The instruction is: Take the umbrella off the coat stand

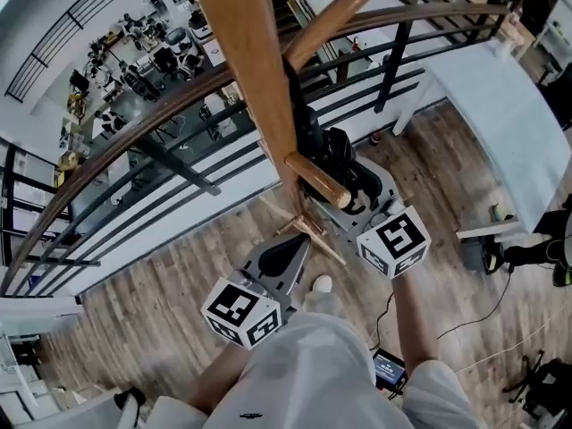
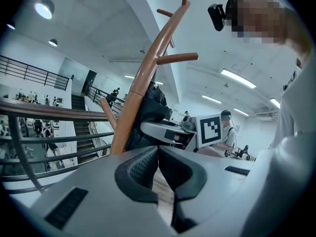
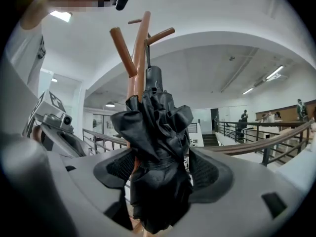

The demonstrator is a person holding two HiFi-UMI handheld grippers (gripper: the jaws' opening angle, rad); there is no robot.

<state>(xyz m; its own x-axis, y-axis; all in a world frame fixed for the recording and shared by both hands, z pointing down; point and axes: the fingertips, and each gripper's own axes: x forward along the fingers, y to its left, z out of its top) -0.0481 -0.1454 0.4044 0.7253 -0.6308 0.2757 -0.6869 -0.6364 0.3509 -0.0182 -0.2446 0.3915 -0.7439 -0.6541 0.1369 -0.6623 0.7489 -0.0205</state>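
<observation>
A black folded umbrella (image 3: 158, 147) hangs from the wooden coat stand (image 3: 139, 48), its top near the upper pegs. My right gripper (image 3: 160, 169) stands wide open around the umbrella's lower folds, with the pads on either side and a little apart from the cloth. In the head view the umbrella (image 1: 326, 155) sits behind the stand's pole (image 1: 259, 88), and the right gripper (image 1: 357, 190) reaches in from the right. My left gripper (image 2: 158, 154) is shut on nothing, just short of the pole (image 2: 143, 83), and shows low in the head view (image 1: 295, 244).
A curved railing (image 1: 134, 123) runs right behind the stand, with a lower floor beyond it. A white table (image 1: 509, 105) stands at the right. A peg (image 1: 317, 180) juts towards me between the grippers. A person (image 2: 227, 132) sits in the background.
</observation>
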